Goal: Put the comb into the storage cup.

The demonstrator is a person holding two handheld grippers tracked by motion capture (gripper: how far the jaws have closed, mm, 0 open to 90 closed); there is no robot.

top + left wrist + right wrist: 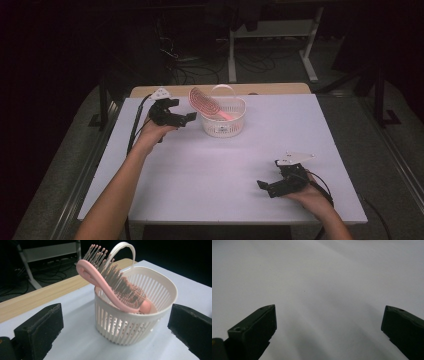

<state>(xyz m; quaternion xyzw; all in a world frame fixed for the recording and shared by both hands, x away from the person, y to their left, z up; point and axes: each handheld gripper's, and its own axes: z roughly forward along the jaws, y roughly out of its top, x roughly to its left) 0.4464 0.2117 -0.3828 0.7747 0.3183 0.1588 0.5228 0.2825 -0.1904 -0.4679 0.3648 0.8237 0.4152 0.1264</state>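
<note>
A white slatted basket (226,126) with a raised loop handle stands at the far middle of the white table (200,175). A pink hairbrush (204,104) leans in it, handle end down inside and bristled head sticking out over the left rim. My left gripper (187,119) hovers just left of the basket, open, jaws apart from it. In the left gripper view the basket (120,327) and brush (110,290) sit ahead between the wide black jaws (116,315), untouched. My right gripper (265,186) rests near the front right, open (329,315) over bare table.
A wooden strip (280,89) runs along the table's far edge. Behind it, a white desk frame (310,50) and cables stand on the dark floor. Cables trail from both grippers.
</note>
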